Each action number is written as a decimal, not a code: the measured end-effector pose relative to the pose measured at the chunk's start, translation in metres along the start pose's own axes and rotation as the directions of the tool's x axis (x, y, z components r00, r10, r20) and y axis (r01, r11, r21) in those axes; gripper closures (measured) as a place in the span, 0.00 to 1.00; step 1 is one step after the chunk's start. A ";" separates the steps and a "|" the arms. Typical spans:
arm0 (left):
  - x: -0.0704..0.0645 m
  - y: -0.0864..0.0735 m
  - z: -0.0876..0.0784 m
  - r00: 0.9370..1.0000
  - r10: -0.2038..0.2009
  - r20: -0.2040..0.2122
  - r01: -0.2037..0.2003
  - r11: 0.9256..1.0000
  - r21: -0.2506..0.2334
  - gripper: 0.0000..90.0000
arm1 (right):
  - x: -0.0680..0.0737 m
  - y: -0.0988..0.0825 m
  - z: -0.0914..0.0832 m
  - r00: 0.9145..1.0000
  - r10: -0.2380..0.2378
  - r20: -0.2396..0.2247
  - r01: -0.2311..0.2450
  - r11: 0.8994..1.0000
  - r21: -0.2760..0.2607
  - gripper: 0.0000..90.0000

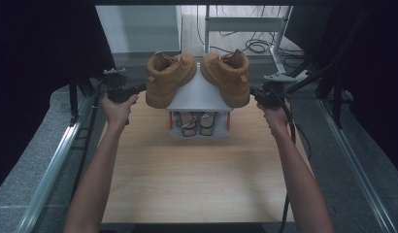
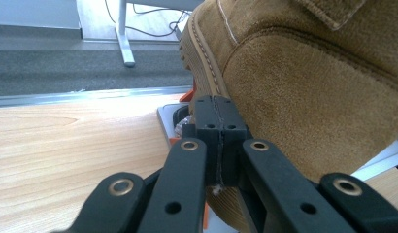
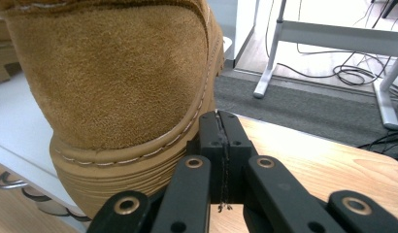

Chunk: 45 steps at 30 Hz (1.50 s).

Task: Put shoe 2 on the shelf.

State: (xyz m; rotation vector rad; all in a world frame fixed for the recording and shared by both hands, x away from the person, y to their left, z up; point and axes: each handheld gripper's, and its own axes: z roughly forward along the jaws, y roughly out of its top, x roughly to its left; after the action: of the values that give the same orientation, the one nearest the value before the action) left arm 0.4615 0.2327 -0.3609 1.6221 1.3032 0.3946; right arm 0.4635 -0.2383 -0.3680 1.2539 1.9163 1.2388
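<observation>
While both pairs of jaws are pressed fully together and hold nothing, the left gripper [image 1: 120,91] sits just beside the heel of the left boot [image 1: 168,77] and the right gripper [image 1: 268,95] just beside the heel of the right boot [image 1: 228,75]. The two tan boots rest on the sloped top of a grey rack [image 1: 199,92] at the table's [image 1: 197,179] far edge, toes angled toward each other. Sandals [image 1: 197,124] lie on the rack's lower shelf.

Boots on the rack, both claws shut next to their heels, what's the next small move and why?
Probably open both claws. The left claw and right claw are shut with nothing between the jaws, each close by a boot's heel: left boot, right boot. Shut jaws cannot take a heel.
</observation>
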 end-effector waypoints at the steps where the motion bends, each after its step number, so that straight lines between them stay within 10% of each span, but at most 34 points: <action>1: -0.001 0.000 0.000 1.000 0.003 0.000 -0.003 1.000 0.001 1.00 | 0.001 0.000 0.000 1.000 -0.007 -0.008 0.007 1.000 0.000 0.99; 24: -0.023 0.007 0.011 0.999 0.001 0.036 0.000 1.000 -0.014 1.00 | 0.023 0.002 0.007 0.999 -0.035 -0.037 0.034 0.999 -0.023 0.99; 27: -0.027 0.005 0.016 0.993 -0.032 0.117 0.033 0.999 -0.003 1.00 | 0.024 0.002 0.007 0.999 -0.040 -0.033 0.039 0.999 -0.025 0.99; 45: -0.053 0.003 0.036 0.988 -0.024 0.150 0.024 1.000 -0.002 1.00 | 0.056 0.010 0.021 0.991 -0.073 -0.112 0.070 0.997 -0.037 0.99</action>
State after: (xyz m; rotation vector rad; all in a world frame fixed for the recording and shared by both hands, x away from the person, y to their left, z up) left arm 0.4703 0.1691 -0.3584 1.5999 1.2069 0.2551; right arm 0.4601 -0.1779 -0.3657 1.1094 1.9939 1.3248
